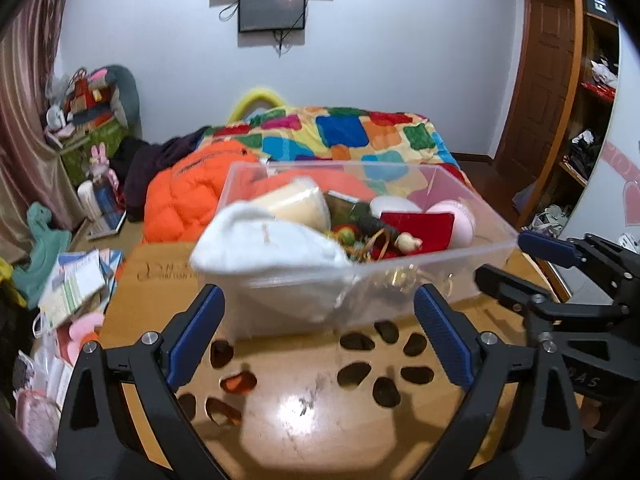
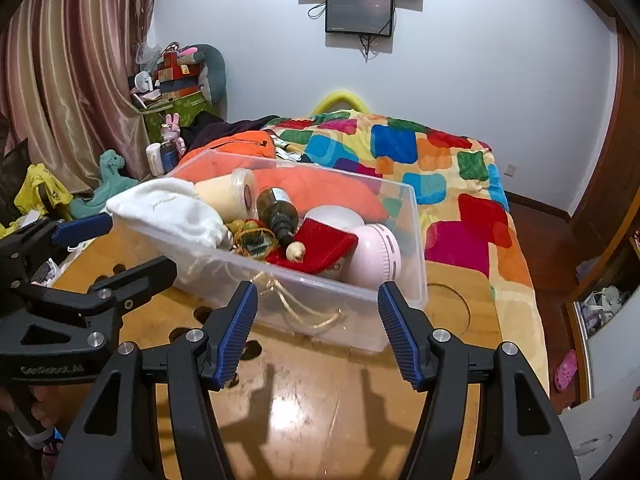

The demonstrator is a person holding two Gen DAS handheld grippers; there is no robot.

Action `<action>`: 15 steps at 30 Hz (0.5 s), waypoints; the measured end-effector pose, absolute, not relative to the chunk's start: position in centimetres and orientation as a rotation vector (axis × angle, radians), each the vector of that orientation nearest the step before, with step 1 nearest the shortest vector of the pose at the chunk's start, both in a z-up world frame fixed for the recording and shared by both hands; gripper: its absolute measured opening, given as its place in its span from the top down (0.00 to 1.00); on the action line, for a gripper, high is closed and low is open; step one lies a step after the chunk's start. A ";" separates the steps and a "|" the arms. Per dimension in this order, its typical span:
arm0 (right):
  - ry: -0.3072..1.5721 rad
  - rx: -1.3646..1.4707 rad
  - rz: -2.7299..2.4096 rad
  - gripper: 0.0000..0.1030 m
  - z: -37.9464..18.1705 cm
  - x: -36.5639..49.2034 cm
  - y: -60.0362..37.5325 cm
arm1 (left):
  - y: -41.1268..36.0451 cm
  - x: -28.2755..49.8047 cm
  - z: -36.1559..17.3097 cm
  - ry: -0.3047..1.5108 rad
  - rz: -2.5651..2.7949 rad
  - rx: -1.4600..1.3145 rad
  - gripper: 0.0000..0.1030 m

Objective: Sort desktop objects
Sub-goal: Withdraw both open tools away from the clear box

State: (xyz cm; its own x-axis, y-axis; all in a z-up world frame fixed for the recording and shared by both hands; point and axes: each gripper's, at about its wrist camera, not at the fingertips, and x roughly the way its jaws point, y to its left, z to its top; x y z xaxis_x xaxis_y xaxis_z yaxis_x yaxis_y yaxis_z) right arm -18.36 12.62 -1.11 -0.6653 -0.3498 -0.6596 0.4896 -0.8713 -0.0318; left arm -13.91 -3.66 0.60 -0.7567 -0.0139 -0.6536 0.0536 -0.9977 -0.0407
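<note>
A clear plastic bin [image 1: 460,272] [image 2: 416,240] stands on the wooden table [image 1: 300,420] [image 2: 320,400]. Inside lie a white cloth pouch [image 1: 264,240] [image 2: 168,208], a cream jar [image 1: 296,200] [image 2: 228,194], a dark bottle [image 1: 368,218] [image 2: 278,208], a red pouch [image 1: 420,228] [image 2: 324,240] and a pink round device [image 1: 460,216] [image 2: 378,252]. My left gripper [image 1: 318,300] [image 2: 124,246] is open at the bin's near left side, its pads off the wall. My right gripper [image 2: 318,292] [image 1: 520,260] is open at the near right side, gripping nothing.
Oval holes [image 1: 356,374] pierce the tabletop near me, and a round recess [image 2: 448,308] lies right of the bin. Behind the table is a bed with a colourful quilt [image 2: 420,152] and an orange jacket [image 1: 180,196]. Books and bags [image 1: 76,284] crowd the floor on the left.
</note>
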 end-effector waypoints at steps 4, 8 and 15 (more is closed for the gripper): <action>0.298 0.935 -2.499 0.43 -1.4 -17.7 12.9 | -4.3 -13.3 -0.4 0.127 -2.868 1.104 0.06; 0.296 0.949 -2.504 0.43 -1.7 -17.1 13.4 | -4.6 -12.9 -0.8 0.160 -2.858 1.129 0.06; 0.305 0.964 -2.508 0.43 -2.2 -16.6 14.1 | -4.2 -12.3 -1.0 0.147 -2.860 1.130 0.06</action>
